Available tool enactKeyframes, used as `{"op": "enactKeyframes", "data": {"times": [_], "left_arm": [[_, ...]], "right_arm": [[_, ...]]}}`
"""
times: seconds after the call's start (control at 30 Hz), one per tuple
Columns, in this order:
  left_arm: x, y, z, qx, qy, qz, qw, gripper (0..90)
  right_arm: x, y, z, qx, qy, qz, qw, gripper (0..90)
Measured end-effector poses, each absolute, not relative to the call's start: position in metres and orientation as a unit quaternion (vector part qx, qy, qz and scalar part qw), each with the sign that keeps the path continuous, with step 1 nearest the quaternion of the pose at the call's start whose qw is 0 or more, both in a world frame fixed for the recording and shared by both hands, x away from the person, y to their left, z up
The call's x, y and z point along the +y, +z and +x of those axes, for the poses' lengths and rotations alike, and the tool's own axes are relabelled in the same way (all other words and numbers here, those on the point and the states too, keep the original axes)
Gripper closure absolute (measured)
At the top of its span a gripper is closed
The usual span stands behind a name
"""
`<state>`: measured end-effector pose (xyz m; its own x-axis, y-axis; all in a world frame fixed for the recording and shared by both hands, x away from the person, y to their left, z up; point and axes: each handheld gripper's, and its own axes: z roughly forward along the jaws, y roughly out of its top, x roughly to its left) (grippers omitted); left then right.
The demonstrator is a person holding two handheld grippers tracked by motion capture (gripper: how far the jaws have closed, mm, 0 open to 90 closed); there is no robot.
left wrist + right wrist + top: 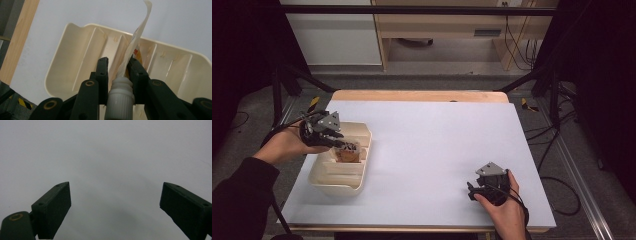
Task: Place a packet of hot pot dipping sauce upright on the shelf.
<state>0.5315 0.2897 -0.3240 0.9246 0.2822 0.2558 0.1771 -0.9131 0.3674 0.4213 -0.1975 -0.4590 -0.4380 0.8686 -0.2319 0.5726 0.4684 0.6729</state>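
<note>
Where the desk (427, 150) meets its left edge, a cream divided tray (324, 175) sits on the pale surface, its long side running away from the person. Over the tray's far half hovers the left tongs (343, 144), held in the person's left hand (289, 142), with the jaws pressed together on a soft pouch (136, 42) just above its white ribbed spout (121, 86). In the left gripper view the pouch's flat, pale body curls up and away from the jaws, and the spout's white cap sits between the jaw bases, all of it above the tray's middle compartments (112, 52). From above, a brownish patch of the pouch shows at the jaw tips inside the tray. Well apart, toward the desk's near right corner, the right tongs (471, 192) rest low in the person's right hand (504, 210). Its jaws stand wide apart with nothing between them, bare desk surface (112, 157) beyond.
</note>
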Motion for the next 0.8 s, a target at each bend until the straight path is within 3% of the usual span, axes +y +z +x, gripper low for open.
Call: {"op": "enactKeyframes", "data": {"times": [0.4,0.6,0.8], "left_arm": [[0.298,-0.327,0.526,0.129,0.154,0.964,0.172,69.9],[0.303,-0.332,0.521,0.134,0.156,0.961,0.186,63.5],[0.300,-0.325,0.518,0.139,0.171,0.950,0.223,51.3]], "right_arm": [[-0.197,-0.459,0.421,0.808,0.258,0.446,0.286,10.4],[-0.197,-0.459,0.421,0.808,0.257,0.446,0.286,10.4],[-0.197,-0.459,0.421,0.808,0.257,0.447,0.285,10.4]]}}
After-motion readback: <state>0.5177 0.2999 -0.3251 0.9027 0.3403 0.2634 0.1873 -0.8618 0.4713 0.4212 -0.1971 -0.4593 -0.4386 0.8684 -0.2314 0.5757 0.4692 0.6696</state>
